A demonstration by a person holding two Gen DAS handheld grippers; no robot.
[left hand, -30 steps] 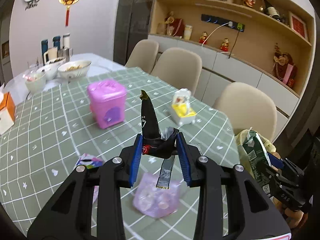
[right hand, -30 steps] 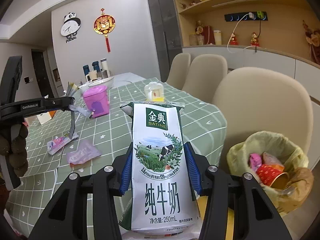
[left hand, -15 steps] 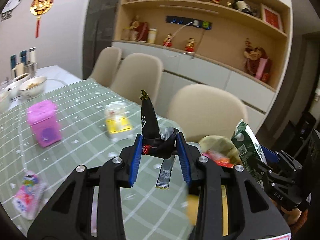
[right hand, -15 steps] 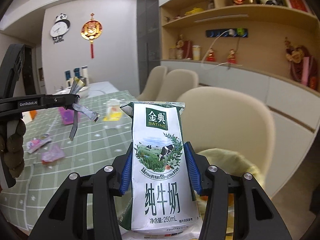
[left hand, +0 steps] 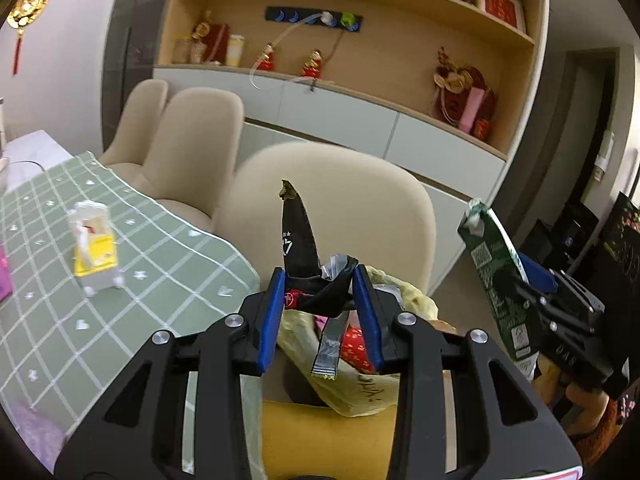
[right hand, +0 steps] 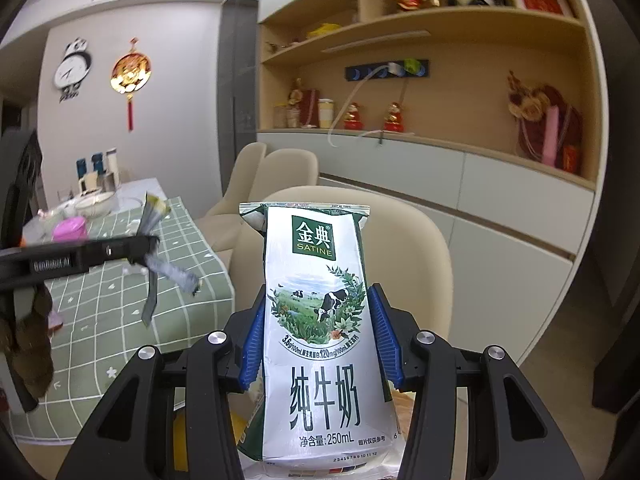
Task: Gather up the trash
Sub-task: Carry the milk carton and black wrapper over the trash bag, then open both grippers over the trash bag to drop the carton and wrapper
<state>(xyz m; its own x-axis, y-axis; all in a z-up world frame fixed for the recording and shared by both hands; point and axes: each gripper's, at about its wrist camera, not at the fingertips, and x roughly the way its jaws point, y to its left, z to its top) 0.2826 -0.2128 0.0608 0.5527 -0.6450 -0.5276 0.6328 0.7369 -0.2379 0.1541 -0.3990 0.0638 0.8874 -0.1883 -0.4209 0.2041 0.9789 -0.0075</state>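
carrying both loads to the trash bag (left hand: 404,300) beside the tabletop (left hand: 120,288), left gripper (left hand: 320,304) fingers pinch a black wrapper (left hand: 298,240); right gripper (right hand: 316,336) fingers clamp the milk carton (right hand: 316,320). best to centre each over the bag's mouth before letting go.

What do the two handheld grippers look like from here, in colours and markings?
Both are matte black plastic with blue ribbed pads and silver screws at the finger joints. The left gripper carries white "GenRobot.AI" lettering along its side in the right wrist view, and a dark brownish glove grips its handle. The right gripper shows faint lettering on its side in the left wrist view.
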